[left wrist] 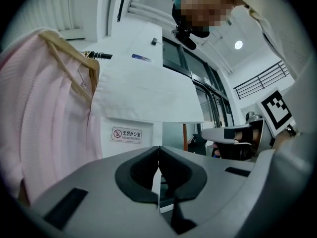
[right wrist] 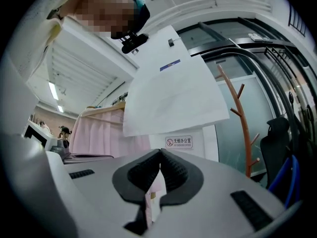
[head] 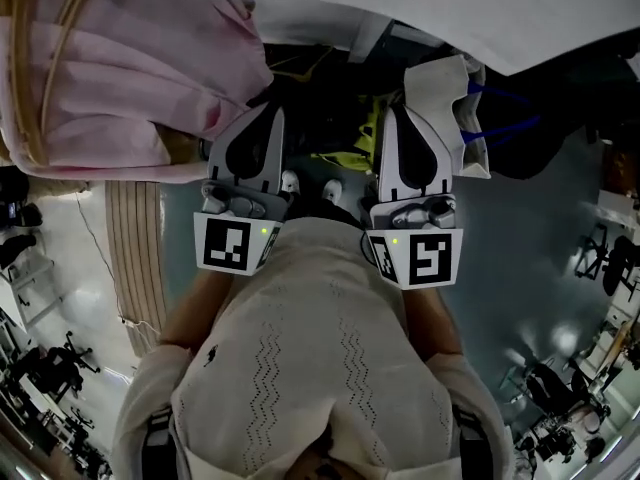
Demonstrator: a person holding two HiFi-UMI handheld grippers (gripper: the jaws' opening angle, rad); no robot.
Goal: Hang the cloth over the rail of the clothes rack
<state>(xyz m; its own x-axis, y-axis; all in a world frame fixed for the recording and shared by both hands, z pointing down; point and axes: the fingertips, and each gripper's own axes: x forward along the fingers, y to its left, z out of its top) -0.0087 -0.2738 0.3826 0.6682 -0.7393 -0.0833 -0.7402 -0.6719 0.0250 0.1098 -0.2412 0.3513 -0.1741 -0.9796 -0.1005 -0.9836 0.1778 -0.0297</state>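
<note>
Head view: L gripper (head: pixel 269 116), R gripper (head: pixel 391 114) shut, cloth (head: pixel 450 8) above.

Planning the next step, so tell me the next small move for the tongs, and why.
Probably just draw both back, clear of the white cloth. It already hangs draped overhead beside the pink garment, and the left tongs and right tongs are shut with nothing between them, so no further grasp looks needed.
</note>
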